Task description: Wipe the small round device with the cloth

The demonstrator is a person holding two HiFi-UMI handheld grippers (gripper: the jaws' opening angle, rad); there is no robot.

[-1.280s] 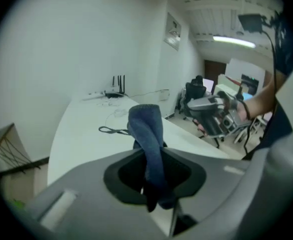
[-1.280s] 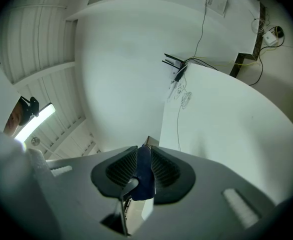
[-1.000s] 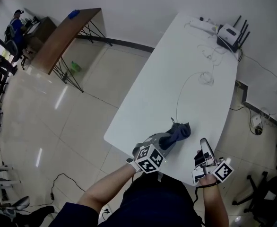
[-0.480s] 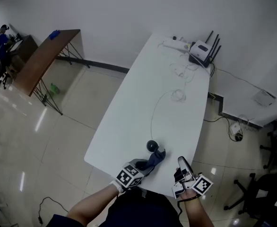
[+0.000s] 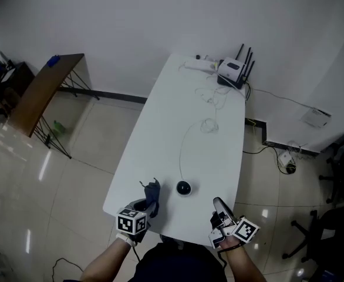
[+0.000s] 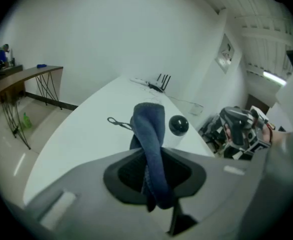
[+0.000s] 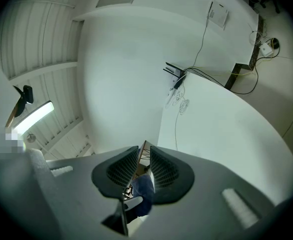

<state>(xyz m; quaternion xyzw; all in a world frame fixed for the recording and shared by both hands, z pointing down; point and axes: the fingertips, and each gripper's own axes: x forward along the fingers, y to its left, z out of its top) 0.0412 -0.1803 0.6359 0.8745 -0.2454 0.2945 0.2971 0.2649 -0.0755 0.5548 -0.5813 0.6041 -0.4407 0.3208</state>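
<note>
Two grippers, one loaded: the left gripper (image 5: 144, 207) is clamped on the blue cloth (image 5: 152, 192), just left of the small round device (image 5: 184, 187) on the table (image 5: 178, 110) and clear of it. Right gripper (image 5: 219, 206): jaws narrowly apart, empty. Wiping contact likely remains to be made.

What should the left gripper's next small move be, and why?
Probably carry the cloth across onto the small round device: the left gripper has it clamped between its fingers, but it hangs beside the device, not touching it.
</note>
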